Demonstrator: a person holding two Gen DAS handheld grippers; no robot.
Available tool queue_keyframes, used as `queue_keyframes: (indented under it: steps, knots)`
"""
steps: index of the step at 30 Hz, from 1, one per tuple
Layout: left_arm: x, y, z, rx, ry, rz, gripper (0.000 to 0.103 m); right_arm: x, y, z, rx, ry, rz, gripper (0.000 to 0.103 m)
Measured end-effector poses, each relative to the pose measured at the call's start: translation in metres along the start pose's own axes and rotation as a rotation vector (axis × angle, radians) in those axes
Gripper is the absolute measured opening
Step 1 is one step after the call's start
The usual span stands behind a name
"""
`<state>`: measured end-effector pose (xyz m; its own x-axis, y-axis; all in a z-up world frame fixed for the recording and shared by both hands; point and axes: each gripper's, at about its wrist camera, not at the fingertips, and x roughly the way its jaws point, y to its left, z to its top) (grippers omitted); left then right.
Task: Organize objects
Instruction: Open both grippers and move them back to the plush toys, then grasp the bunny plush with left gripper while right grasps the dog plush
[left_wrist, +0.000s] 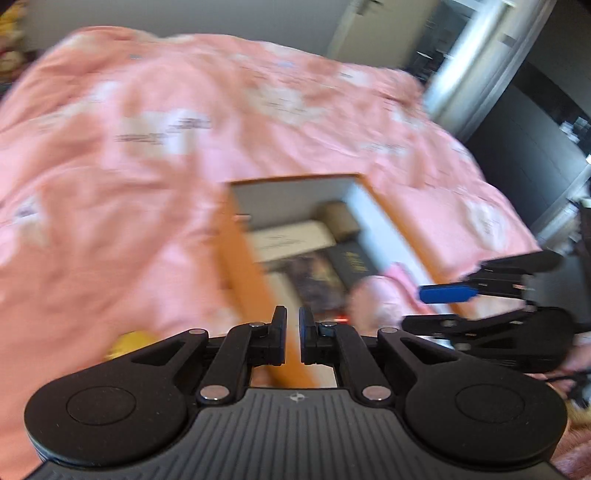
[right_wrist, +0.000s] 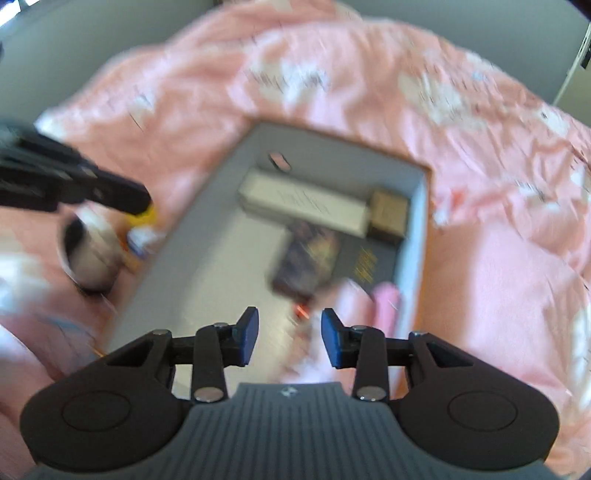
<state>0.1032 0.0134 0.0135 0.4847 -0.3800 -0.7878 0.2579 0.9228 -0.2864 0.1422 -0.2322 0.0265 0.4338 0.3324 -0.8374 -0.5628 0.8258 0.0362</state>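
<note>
An orange box with a grey inside (left_wrist: 240, 236) (right_wrist: 221, 206) lies on a pink bedspread. In it are a white carton (left_wrist: 291, 240) (right_wrist: 306, 203), a small brown box (left_wrist: 340, 218) (right_wrist: 388, 214), a dark picture book (left_wrist: 317, 280) (right_wrist: 306, 258), a black book with gold letters (left_wrist: 351, 258) (right_wrist: 365, 262) and a pink soft item (left_wrist: 376, 299) (right_wrist: 384, 302). My left gripper (left_wrist: 291, 325) is nearly shut and empty, over the box's left wall. My right gripper (right_wrist: 290, 332) is open and empty above the box's near end; it also shows in the left wrist view (left_wrist: 439, 304). Both views are blurred.
The pink bedspread (left_wrist: 147, 147) (right_wrist: 498, 258) surrounds the box. Left of the box lie a round dark-rimmed cup (right_wrist: 88, 251), a yellow thing (left_wrist: 129, 343) (right_wrist: 144, 218) and small blurred items. A wall and doorway stand at the back right (left_wrist: 480, 55).
</note>
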Motion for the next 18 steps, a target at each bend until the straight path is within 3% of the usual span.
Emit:
queue_keyframes:
  steps: [4, 8, 10, 14, 16, 18]
  knots:
    - [-0.015, 0.030, -0.016, -0.088, 0.001, 0.105, 0.010, 0.001, 0.038, 0.013, -0.005, -0.080, 0.119, 0.039]
    - [-0.011, 0.046, -0.033, -0.090, 0.029, 0.228, 0.022, 0.023, 0.080, 0.024, -0.075, -0.044, 0.184, 0.039]
    - [-0.005, 0.055, -0.039, -0.135, 0.049, 0.293, 0.032, 0.036, 0.099, 0.027, -0.132, -0.013, 0.178, 0.039]
    - [-0.004, 0.068, -0.052, -0.258, 0.014, 0.265, 0.054, 0.060, 0.122, 0.030, -0.229, 0.049, 0.126, 0.039]
    - [-0.001, 0.063, -0.056, -0.238, 0.012, 0.291, 0.064, 0.071, 0.129, 0.030, -0.275, 0.074, 0.099, 0.039]
    - [0.004, 0.058, -0.062, -0.221, 0.018, 0.332, 0.067, 0.079, 0.133, 0.029, -0.321, 0.097, 0.080, 0.039]
